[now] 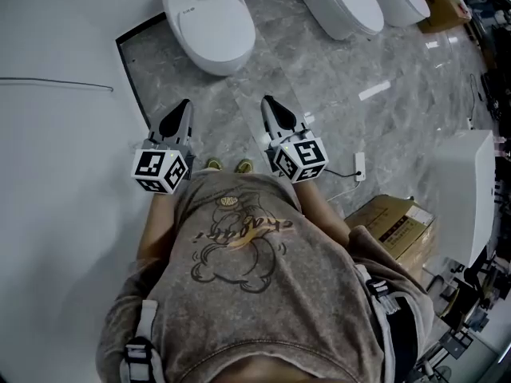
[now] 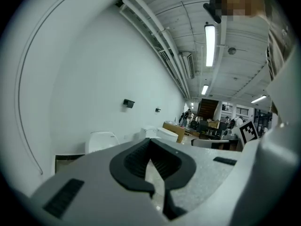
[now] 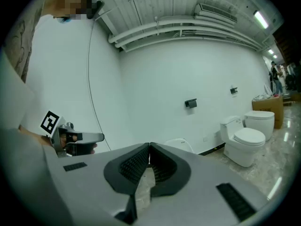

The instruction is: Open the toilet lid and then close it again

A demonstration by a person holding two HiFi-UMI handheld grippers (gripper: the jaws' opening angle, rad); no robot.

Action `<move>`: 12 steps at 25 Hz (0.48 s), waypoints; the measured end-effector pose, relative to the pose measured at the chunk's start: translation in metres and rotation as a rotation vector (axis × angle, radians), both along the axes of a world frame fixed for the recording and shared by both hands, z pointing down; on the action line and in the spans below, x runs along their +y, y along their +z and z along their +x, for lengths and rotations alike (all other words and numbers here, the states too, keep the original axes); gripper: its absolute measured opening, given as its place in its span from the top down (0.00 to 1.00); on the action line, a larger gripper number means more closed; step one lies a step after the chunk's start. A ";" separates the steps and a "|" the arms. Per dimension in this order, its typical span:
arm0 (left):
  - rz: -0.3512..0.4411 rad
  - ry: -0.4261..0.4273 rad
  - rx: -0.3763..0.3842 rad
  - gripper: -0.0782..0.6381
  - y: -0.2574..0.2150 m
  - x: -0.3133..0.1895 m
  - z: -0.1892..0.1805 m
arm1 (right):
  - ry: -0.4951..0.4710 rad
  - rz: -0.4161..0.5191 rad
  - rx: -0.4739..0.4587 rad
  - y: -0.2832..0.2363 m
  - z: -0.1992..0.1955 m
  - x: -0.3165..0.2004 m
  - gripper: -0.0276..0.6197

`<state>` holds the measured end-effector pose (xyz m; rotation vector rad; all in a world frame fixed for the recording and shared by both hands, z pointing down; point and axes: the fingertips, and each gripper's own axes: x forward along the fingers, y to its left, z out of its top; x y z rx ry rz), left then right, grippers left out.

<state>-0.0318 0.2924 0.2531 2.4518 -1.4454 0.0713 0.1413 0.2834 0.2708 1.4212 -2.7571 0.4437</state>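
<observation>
The person stands apart from the toilet [image 1: 209, 58], and its lid [image 1: 215, 26] lies down. The left gripper [image 1: 183, 108] and right gripper [image 1: 269, 105] have their jaws together, holding nothing. It seems only the approach is in hand; next is stepping nearer to reach the lid's edge.

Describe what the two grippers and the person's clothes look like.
The left gripper and right gripper are both light grey, with tapered tips and black ribbed pads. Each carries a white cube printed with black square markers. The person wears a grey-brown T-shirt with a cartoon print, and grey straps with buckles.
</observation>
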 end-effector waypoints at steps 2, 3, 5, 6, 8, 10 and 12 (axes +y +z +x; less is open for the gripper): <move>-0.005 -0.005 -0.008 0.88 0.008 -0.002 0.004 | -0.008 -0.008 0.007 0.008 0.003 -0.002 0.92; -0.007 -0.008 -0.011 0.88 0.013 -0.004 0.005 | -0.011 -0.014 0.010 0.013 0.005 -0.005 0.92; -0.013 -0.019 -0.012 0.88 0.023 -0.014 0.006 | -0.018 -0.026 0.017 0.021 0.006 -0.014 0.91; -0.019 -0.025 -0.013 0.88 0.028 -0.021 0.005 | -0.022 -0.032 0.019 0.025 0.006 -0.020 0.92; -0.029 -0.034 -0.016 0.88 0.039 -0.036 0.004 | -0.030 -0.044 0.020 0.032 0.002 -0.033 0.92; -0.033 -0.039 -0.011 0.88 0.048 -0.055 0.002 | -0.037 -0.050 0.022 0.040 -0.002 -0.048 0.91; -0.034 -0.035 0.000 0.88 0.058 -0.079 0.000 | -0.037 -0.053 0.027 0.050 -0.007 -0.068 0.91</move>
